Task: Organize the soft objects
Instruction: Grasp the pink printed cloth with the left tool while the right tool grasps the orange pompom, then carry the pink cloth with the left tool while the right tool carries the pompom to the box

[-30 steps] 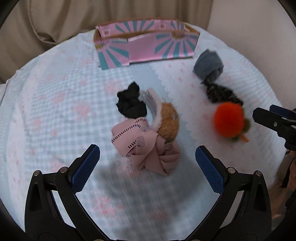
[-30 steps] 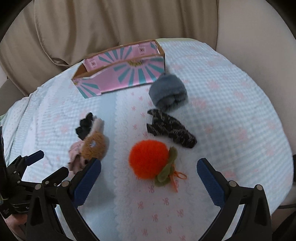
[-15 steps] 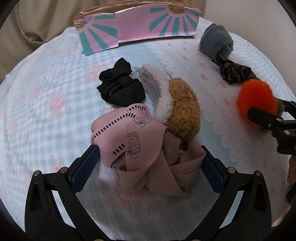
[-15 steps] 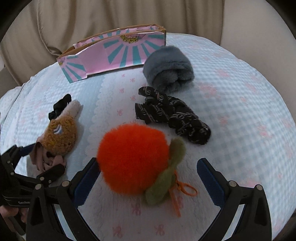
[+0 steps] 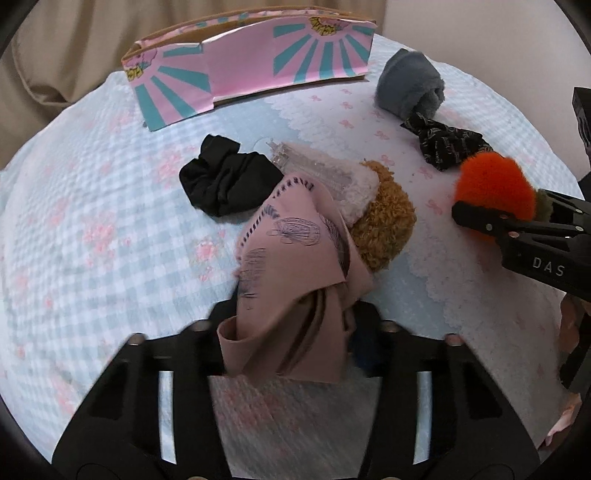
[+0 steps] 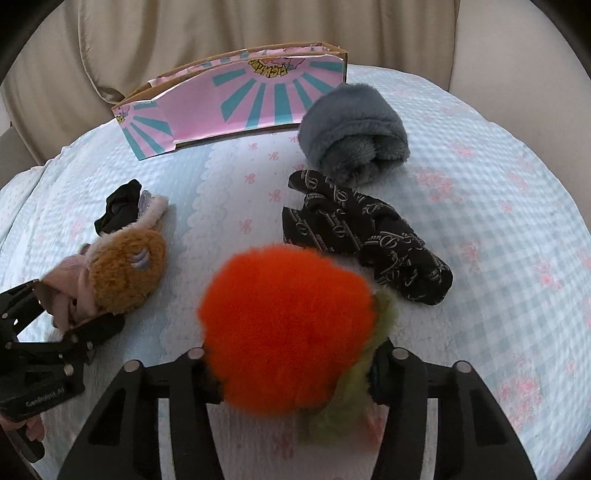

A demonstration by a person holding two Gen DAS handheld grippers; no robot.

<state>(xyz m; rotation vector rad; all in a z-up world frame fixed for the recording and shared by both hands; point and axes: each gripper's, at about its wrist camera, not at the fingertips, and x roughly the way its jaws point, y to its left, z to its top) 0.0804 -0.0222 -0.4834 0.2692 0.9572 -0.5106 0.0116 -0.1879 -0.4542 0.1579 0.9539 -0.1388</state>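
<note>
My left gripper (image 5: 291,332) is shut on a pink patterned scarf bow (image 5: 291,266), which lies against a brown fuzzy hair clip (image 5: 384,221). My right gripper (image 6: 295,369) is shut on an orange pompom with green leaves (image 6: 288,325). In the left wrist view the orange pompom (image 5: 495,184) shows at the right, clamped in the right gripper. In the right wrist view the pink bow (image 6: 66,284) and brown clip (image 6: 125,269) show at the left by the left gripper.
A pink and teal cardboard box (image 5: 251,70) stands at the back of the checked cloth (image 5: 92,221). A black scrunchie (image 5: 225,177), a grey fuzzy roll (image 6: 354,133) and a black patterned scrunchie (image 6: 365,232) lie loose. Beige cushions (image 6: 221,33) rise behind.
Both grippers moved forward and down and closed. The left one took hold of the pink bow, the right one took hold of the orange pompom.
</note>
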